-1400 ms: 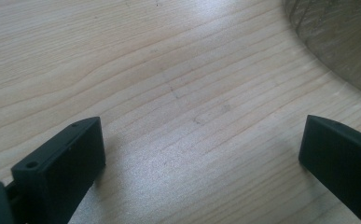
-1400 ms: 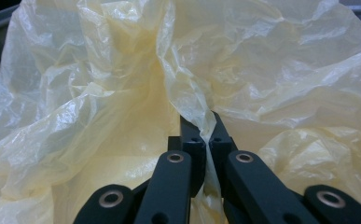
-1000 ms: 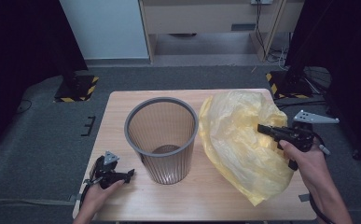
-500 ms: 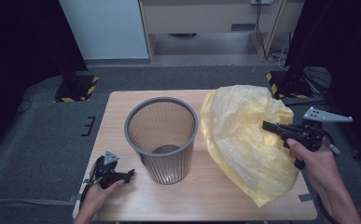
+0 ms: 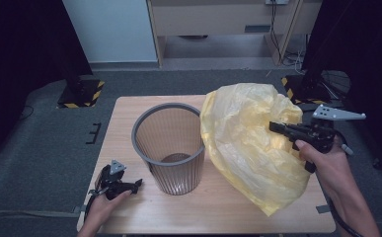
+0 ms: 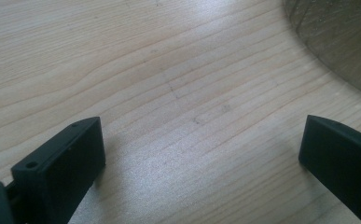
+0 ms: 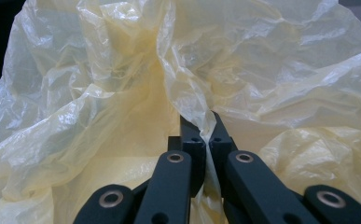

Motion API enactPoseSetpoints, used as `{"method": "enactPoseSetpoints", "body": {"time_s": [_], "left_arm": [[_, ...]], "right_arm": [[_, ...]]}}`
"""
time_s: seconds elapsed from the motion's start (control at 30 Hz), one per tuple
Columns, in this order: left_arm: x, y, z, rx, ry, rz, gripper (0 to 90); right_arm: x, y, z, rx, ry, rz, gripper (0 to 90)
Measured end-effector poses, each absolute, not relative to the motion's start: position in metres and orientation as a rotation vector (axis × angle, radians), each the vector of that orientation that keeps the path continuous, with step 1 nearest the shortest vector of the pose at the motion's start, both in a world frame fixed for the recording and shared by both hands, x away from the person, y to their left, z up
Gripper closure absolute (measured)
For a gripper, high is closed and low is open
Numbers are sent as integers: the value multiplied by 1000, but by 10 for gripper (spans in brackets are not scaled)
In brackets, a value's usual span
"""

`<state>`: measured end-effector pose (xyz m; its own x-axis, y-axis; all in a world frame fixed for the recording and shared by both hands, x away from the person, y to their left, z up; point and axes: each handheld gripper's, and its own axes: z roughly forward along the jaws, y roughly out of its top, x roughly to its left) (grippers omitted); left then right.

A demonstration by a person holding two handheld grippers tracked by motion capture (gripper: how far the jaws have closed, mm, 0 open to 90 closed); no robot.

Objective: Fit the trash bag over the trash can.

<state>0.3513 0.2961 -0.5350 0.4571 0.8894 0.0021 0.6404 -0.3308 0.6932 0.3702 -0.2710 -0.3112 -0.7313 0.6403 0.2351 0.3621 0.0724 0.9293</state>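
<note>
- No brand, no label, no readable writing anywhere: plain yellow plastic bag (image 5: 250, 148), plain grey mesh wastebasket (image 5: 170, 148), bare wooden table (image 5: 218, 207).
- Right gripper (image 5: 273, 127) pinched tight on a fold of the yellow plastic bag, film squeezed between the closed jaws in the right gripper view (image 7: 208, 135).
- Bag bunched up and lifted at the right half of the table, upper part puffed tall, lower end draped down onto the wood near the front edge.
- Left flank of the bag just beside the wastebasket's rim, touching or nearly so; hard to call from above.
- Wastebasket upright near the middle of the table, mouth open upward.
- Left gripper (image 5: 136, 183) resting low at the front left corner, jaws spread wide over bare wood, nothing between them; basket wall just peeking in at the top right of the left gripper view (image 6: 336, 37).
- Compared with a second ago: right gripper higher now, bag pulled up with it and standing taller and fuller.
- Left gripper and wastebasket in the same spots as before.
</note>
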Motion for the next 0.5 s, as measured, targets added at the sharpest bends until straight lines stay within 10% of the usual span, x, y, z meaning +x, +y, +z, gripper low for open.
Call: {"method": "enactPoseSetpoints", "body": {"time_s": [0.5], "left_arm": [[351, 296, -535, 2083, 1270, 514, 0]], "right_arm": [[392, -212, -293, 926, 2203, 1725, 898]]}}
